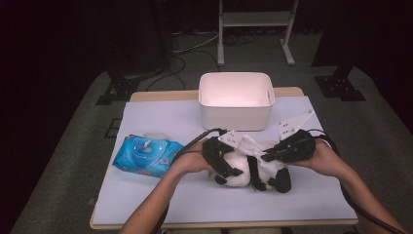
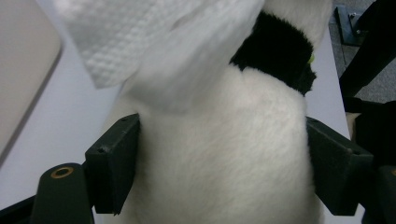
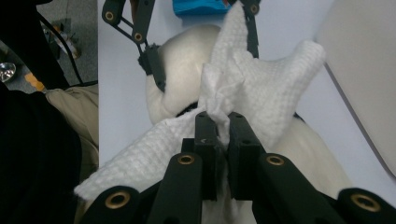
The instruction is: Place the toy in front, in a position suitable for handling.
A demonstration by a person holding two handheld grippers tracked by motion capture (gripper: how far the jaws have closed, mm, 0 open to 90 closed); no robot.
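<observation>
High view, toy: a white and black plush toy animal (image 1: 253, 170) lies on the white-covered bench (image 1: 160, 195), just at 6 o'clock of the white plastic storage bin (image 1: 236, 100).
High view, left tongs (image 1: 228, 168): at the toy's 9 o'clock end, around its white body.
High view, right tongs (image 1: 267, 156): at the toy's 1 o'clock side, holding a white textured wipe (image 1: 246, 142) over the plush.
High view, pack: a blue wet-wipe packet (image 1: 146, 155) lies at 9 o'clock of the toy, apart from it.
Left gripper view, left tongs (image 2: 219, 168): spread wide on either side of the plush body (image 2: 224, 158), pads against the fur at both flanks; the wipe (image 2: 135, 32) hangs at 11 o'clock.
Right gripper view, right tongs (image 3: 223, 126): pressed together, pinching a bunched fold of the wipe (image 3: 261, 88); the wipe drapes over the toy (image 3: 187, 70).
Right gripper view, left tongs (image 3: 201, 56): at 12 o'clock, straddling the plush.
</observation>
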